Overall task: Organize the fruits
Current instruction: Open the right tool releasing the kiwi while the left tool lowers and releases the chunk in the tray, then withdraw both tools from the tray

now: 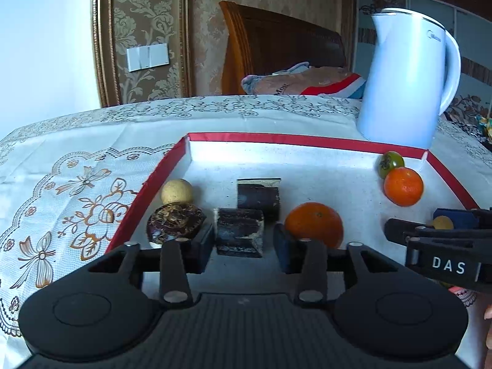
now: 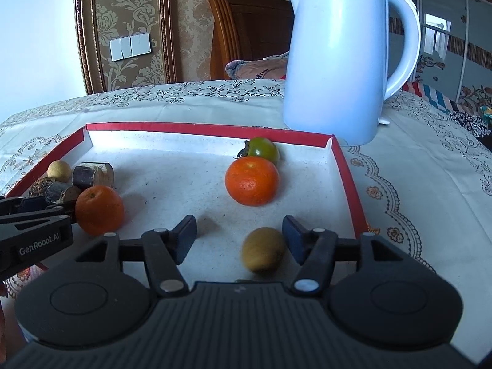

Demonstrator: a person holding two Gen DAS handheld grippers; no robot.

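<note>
A red-rimmed tray (image 1: 147,190) (image 2: 347,178) holds the fruit. My left gripper (image 1: 243,246) is open around a dark cut sugarcane piece (image 1: 240,232); a second piece (image 1: 258,196) lies behind it. A dark round fruit (image 1: 173,223) and a pale longan (image 1: 177,191) sit to the left, an orange (image 1: 313,223) to the right. Another orange (image 1: 403,186) (image 2: 252,180) and a green persimmon (image 1: 390,162) (image 2: 263,147) lie at the far right. My right gripper (image 2: 240,240) is open, a yellowish kiwi (image 2: 263,253) lying between its fingers, close to the right finger.
A white electric kettle (image 1: 406,77) (image 2: 338,55) stands on the patterned tablecloth (image 1: 61,184) just behind the tray's far right corner. A wooden headboard and bedding lie beyond the table. The left gripper shows at the left edge of the right wrist view (image 2: 33,224).
</note>
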